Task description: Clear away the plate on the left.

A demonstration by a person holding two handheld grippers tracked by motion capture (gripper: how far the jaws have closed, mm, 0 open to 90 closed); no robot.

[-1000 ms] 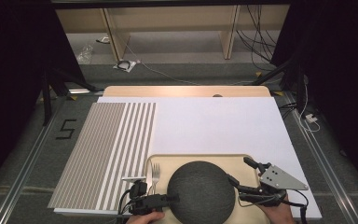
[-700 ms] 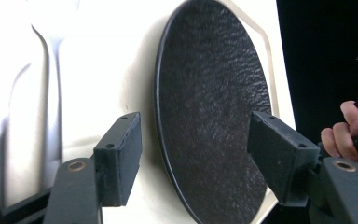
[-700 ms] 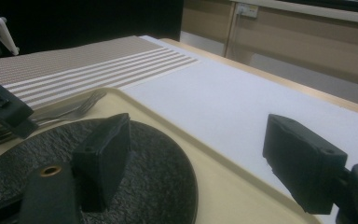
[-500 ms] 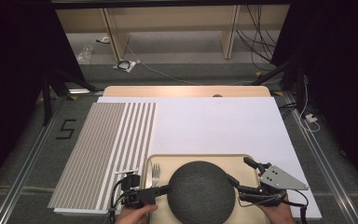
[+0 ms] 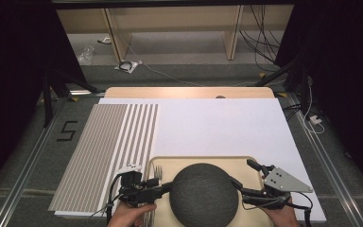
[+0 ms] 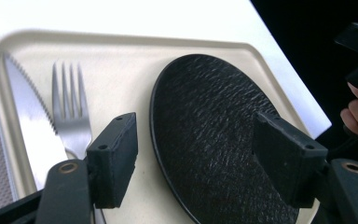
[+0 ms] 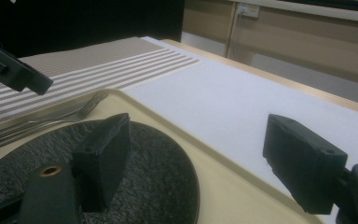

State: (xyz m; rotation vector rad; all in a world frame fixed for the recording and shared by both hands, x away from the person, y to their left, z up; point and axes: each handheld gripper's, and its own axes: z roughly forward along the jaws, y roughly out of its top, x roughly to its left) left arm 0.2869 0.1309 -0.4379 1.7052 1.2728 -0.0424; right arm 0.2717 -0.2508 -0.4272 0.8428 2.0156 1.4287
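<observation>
Two open grippers, black plate (image 5: 203, 195), tray (image 5: 203, 161)

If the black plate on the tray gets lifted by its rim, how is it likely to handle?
The black plate looks rigid and probably ceramic, so likely heavy for its size and breakable. Its rough texture may help the grip. Being flat and wide, it should not roll, but held at one edge it would probably tilt. It lies flat on the tray, so catching the rim looks awkward.

A brown-and-white striped fabric placemat (image 5: 108, 151) lies on the white table cover (image 5: 217, 127), left of the tray. Beyond the table, pale wooden shelf legs (image 5: 113, 38) and loose cables (image 5: 264, 28) occupy the floor.
</observation>
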